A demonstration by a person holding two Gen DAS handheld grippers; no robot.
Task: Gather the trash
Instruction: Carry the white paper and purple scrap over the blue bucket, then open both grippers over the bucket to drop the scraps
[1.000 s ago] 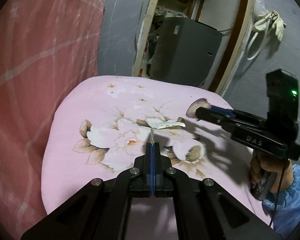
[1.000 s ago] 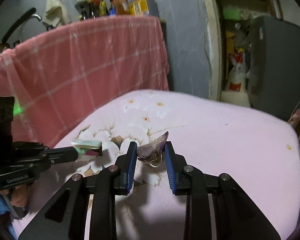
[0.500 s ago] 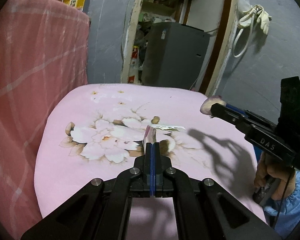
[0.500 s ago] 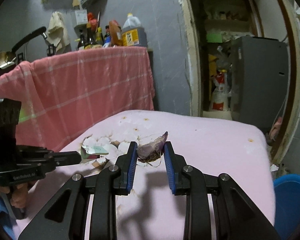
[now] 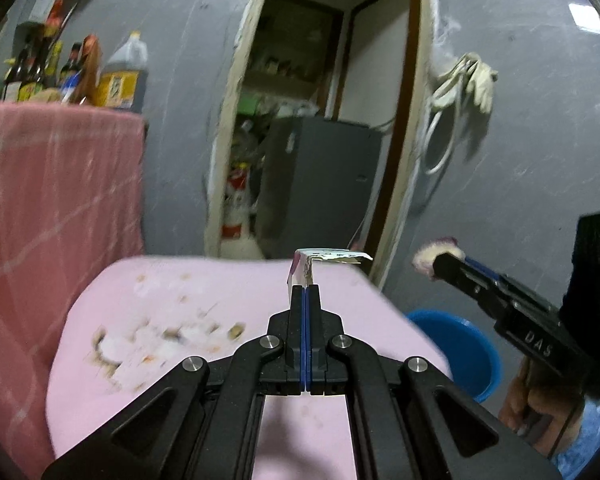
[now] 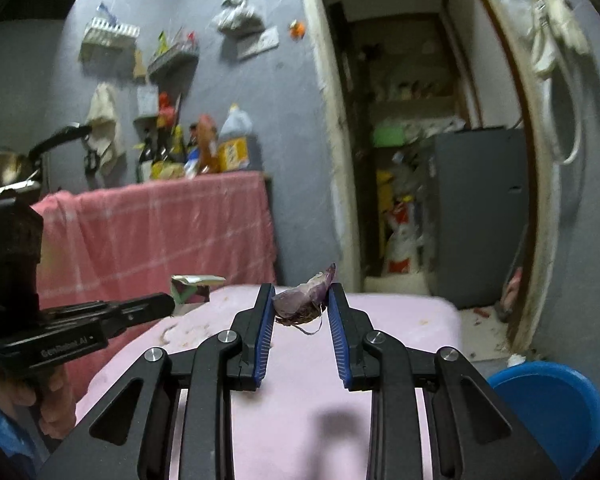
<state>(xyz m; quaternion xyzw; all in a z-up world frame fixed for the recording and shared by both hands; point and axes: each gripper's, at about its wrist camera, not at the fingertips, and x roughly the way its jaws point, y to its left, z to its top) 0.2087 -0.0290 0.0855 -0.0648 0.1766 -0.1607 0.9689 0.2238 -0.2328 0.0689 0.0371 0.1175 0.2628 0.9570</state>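
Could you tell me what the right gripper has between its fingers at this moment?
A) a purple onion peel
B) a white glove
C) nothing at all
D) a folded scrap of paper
A: in the right wrist view the right gripper pinches a purple onion peel between its blue pads, lifted clear of the pink cushion, while the folded paper scrap sits in the left gripper.

Both grippers lifted off cushion (image 5: 188, 320), blue bin (image 6: 548, 408) now visible
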